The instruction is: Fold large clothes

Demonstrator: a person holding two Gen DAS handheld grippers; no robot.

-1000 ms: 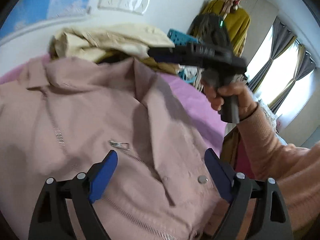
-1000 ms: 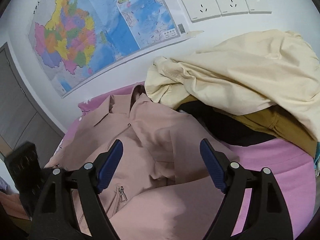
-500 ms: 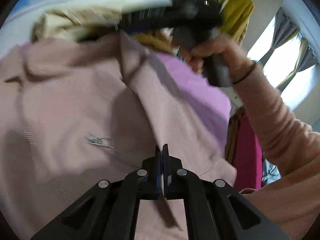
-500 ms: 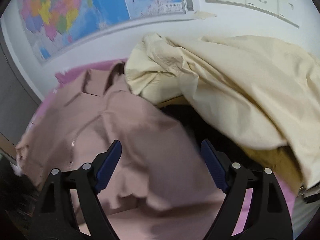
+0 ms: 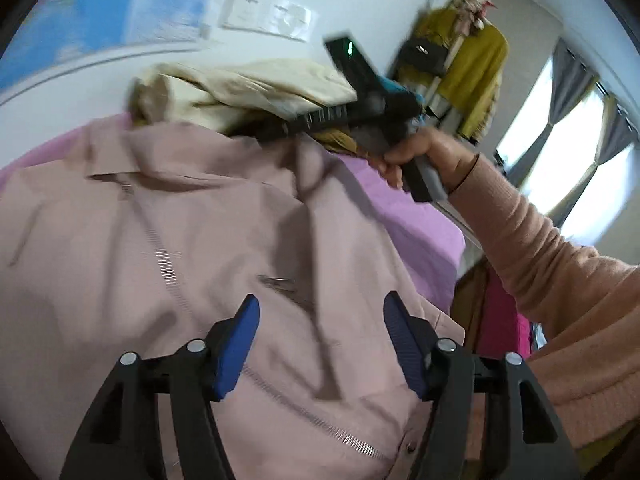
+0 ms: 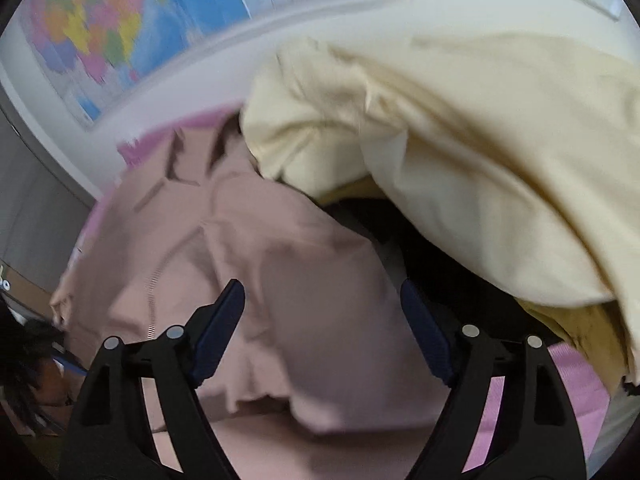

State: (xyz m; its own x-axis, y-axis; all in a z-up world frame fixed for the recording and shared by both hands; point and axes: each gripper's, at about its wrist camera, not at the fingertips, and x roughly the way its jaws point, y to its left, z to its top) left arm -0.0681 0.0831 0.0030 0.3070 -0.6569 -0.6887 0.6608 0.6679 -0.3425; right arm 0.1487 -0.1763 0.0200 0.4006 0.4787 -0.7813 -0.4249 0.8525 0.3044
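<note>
We see a pink jacket [image 5: 168, 240] spread flat across a bed with a purple sheet [image 5: 420, 232], its zipper [image 5: 164, 258] running down the front. Our left tool [image 5: 320, 344] hangs just above the jacket; its jaws have just been opening, with nothing pinched between them. Further right, our right tool [image 6: 320, 332] stands released over the jacket's far edge, beside a heaped cream garment [image 6: 460, 152].
</note>
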